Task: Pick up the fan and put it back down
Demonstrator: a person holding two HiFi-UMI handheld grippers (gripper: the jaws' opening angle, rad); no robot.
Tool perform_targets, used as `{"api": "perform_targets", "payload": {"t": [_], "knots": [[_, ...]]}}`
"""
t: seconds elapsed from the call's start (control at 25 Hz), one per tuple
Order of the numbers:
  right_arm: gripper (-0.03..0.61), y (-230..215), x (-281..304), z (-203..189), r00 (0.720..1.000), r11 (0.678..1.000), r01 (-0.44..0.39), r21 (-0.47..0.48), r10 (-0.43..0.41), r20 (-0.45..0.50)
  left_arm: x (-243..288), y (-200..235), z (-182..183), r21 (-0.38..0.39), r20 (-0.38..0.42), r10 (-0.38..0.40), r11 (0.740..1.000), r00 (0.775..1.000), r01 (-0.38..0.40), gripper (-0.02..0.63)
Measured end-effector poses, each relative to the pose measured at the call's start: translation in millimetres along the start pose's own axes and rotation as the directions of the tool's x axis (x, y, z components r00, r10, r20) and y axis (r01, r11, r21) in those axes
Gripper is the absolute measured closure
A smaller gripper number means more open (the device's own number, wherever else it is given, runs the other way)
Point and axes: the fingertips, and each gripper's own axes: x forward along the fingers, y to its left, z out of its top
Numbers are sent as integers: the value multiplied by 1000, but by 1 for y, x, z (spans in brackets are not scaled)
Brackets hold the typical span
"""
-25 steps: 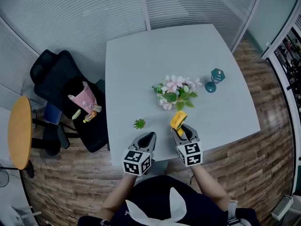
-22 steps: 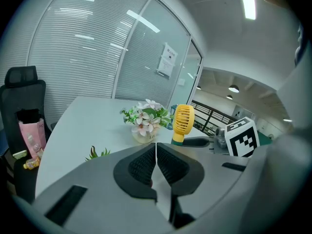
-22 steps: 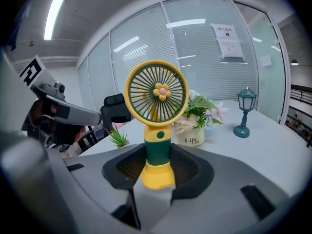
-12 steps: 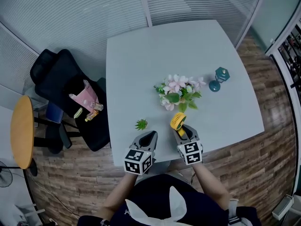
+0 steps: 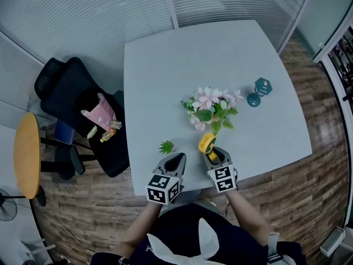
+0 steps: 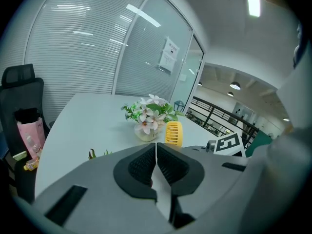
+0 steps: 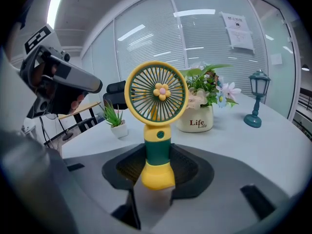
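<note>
At far left, a black swivel office chair (image 5: 60,87) stands beside the pale grey square table (image 5: 165,65). Near the table's front edge, a small green potted succulent (image 5: 166,147) sits just beyond the left gripper (image 5: 175,158), whose jaws are pressed together on nothing. Next comes the right gripper (image 5: 213,154), its jaws clamped on the green-and-yellow handle of the yellow plastic hand fan (image 7: 156,111), held upright before the white pot of pink flowers (image 5: 212,112); contact between base and tabletop cannot be judged. The fan is probably light, rigid and smooth; its thin grille looks fragile, so the stout handle is the proper hold. Farthest right stands a teal lantern ornament (image 5: 259,91). Count: two grippers, one of everything else.
</note>
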Motion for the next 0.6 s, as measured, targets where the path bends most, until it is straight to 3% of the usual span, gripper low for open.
{"api": "perform_targets", "payload": {"t": [0.6], "knots": [[417,5,5,-18,1000,998,-17,-56,18,3,8,-1,0,10,-15,-10,1000,1000,10,588]]}}
